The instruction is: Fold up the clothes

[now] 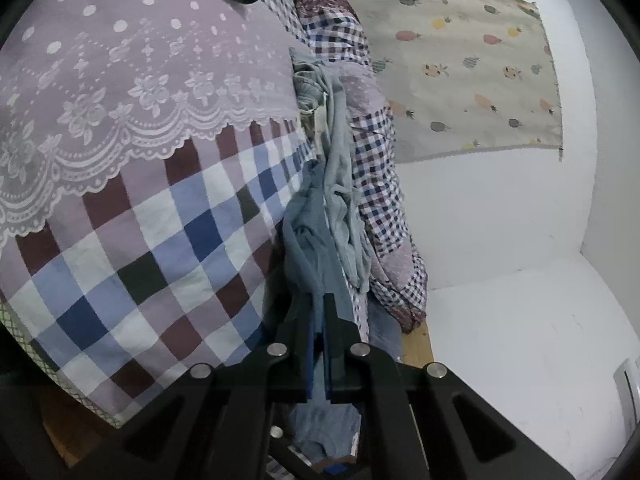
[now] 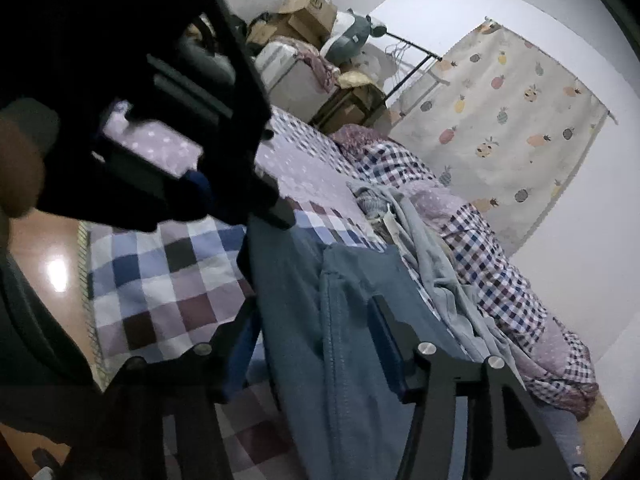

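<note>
A blue-grey garment lies stretched along the checkered bed sheet. In the left wrist view, my left gripper is shut on a bunched edge of that garment, which trails away from the fingertips. The right wrist view shows the left gripper at the garment's far corner, held by a hand. My right gripper is open, jaws wide apart, with one finger on each side of the garment's near part. Whether its pads touch the cloth is unclear.
A crumpled pale grey garment and a bunched checkered quilt lie along the bed's wall side. A pineapple-print curtain hangs on the white wall. Cardboard boxes are stacked beyond the bed. Wooden floor borders the bed on the left.
</note>
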The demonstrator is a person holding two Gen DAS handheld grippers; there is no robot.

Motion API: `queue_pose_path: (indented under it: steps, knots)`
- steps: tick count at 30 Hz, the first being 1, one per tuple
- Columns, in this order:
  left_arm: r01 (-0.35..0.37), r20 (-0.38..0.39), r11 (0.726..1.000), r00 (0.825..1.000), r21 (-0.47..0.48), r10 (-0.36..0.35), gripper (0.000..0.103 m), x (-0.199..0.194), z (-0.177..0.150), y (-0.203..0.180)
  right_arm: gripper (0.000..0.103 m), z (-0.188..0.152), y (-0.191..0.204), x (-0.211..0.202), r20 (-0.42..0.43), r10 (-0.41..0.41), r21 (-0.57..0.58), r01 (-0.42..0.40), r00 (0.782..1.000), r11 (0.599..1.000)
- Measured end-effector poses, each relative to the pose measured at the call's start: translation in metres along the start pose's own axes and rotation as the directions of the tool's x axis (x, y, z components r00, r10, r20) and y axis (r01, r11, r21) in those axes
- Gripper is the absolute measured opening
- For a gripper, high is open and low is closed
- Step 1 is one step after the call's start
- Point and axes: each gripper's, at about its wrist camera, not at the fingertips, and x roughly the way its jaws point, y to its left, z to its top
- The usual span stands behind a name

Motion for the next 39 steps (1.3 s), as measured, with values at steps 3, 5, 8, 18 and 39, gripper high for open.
queue_pose_path:
  steps: [3, 5, 8, 18, 39]
  knots:
    - [0.023, -0.011, 1.0, 1.0, 0.008, -0.023, 0.001, -0.001, 0.002, -0.002, 0.06, -0.001, 0.003, 0.01, -0.037, -0.019, -0.012, 0.019, 0.999, 1.0]
    - [0.038, -0.019, 0.999, 0.999, 0.012, -0.038, 0.001, -0.001, 0.002, -0.003, 0.06, -0.001, 0.003, 0.017, -0.059, -0.037, -0.018, 0.036, 0.998, 0.999]
    - [0.049, -0.025, 0.999, 0.999, 0.014, -0.048, 0.001, 0.0, 0.004, -0.005, 0.06, 0.0, 0.001, 0.024, -0.065, -0.043, -0.018, 0.042, 0.997, 0.999]
    - [0.038, -0.055, 0.999, 0.998, 0.002, -0.038, 0.001, 0.003, 0.006, -0.002, 0.005, -0.002, -0.02, 0.035, -0.091, 0.009, 0.051, -0.004, 0.996, 0.999]
    - [-0.057, -0.373, 0.968, 0.916, 0.245, 0.149, 0.086, 0.148, 0.099, -0.06, 0.004, 0.009, -0.11, 0.003, 0.047, 0.099, 0.315, -0.108, 0.994, 0.943]
